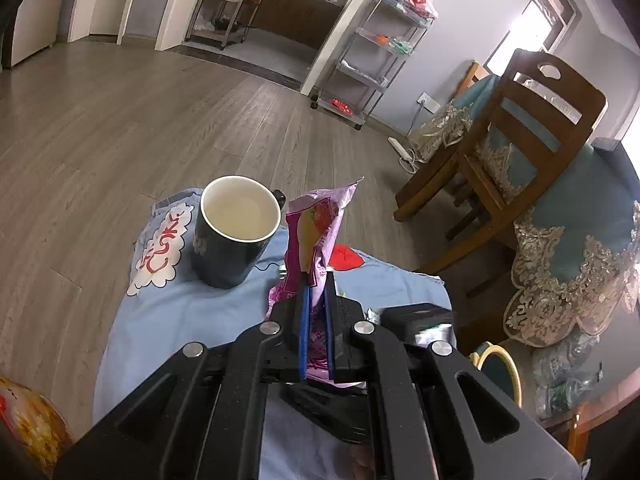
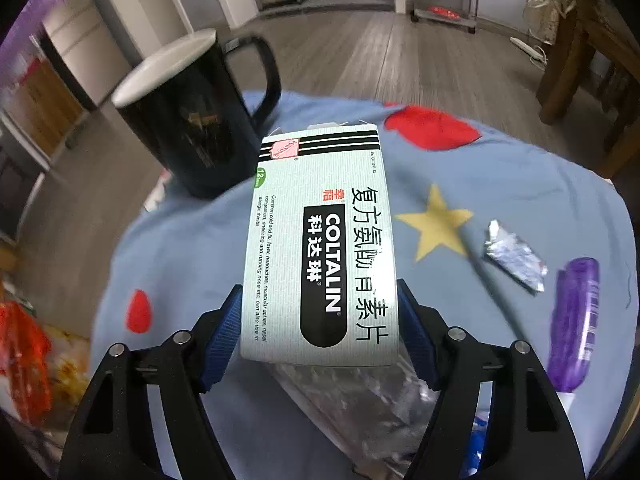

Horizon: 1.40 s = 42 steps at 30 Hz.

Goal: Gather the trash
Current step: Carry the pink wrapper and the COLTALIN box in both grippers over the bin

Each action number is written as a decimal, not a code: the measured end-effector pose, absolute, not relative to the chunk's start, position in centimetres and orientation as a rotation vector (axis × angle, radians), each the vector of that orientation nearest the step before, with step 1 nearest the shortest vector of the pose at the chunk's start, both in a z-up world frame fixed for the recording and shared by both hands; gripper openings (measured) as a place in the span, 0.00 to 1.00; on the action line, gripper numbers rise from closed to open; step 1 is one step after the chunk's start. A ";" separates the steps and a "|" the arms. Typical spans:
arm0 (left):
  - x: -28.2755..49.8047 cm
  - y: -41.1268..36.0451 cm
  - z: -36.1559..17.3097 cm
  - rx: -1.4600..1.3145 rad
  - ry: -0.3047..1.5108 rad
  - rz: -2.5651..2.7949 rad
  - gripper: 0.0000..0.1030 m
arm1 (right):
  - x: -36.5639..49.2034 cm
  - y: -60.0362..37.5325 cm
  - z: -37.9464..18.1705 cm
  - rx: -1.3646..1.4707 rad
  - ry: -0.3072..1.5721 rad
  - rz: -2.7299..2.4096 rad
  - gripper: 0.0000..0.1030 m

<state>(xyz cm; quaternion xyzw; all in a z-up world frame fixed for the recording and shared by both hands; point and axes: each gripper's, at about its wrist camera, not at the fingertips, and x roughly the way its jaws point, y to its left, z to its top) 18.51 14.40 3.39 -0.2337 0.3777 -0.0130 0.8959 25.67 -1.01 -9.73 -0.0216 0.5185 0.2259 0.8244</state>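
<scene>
My left gripper (image 1: 317, 280) is shut on a crumpled pink and purple snack wrapper (image 1: 316, 224), which stands up from between the blue pads above the blue tablecloth (image 1: 180, 312). In the right wrist view a pale green Coltalin medicine box (image 2: 320, 248) lies lengthwise between the jaws of my right gripper (image 2: 320, 288), and both blue pads sit against its long sides. Beneath the box is a clear plastic bag (image 2: 360, 400). A scrap of silver foil (image 2: 514, 258) and a purple tube (image 2: 576, 320) rest on the cloth (image 2: 192, 248) to the right.
A dark mug (image 1: 232, 240) with a white inside stands on the cloth just left of the wrapper, and shows as the mug (image 2: 188, 128) behind the box. An orange snack bag (image 2: 24, 352) lies at the left edge. A wooden chair (image 1: 520, 132) stands to the right.
</scene>
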 end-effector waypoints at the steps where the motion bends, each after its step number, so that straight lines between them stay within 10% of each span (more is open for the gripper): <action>1: 18.6 14.3 3.4 -0.481 0.784 -0.026 0.05 | 25.4 -1.6 -9.1 -0.033 1.090 0.490 0.71; 22: 19.5 2.0 4.3 -0.302 0.827 -0.268 0.05 | 15.8 -25.0 1.7 0.186 0.886 0.357 0.71; 42: 17.3 -20.3 0.5 -0.005 0.966 -0.657 0.05 | 8.9 -41.4 0.8 0.427 0.827 0.029 0.71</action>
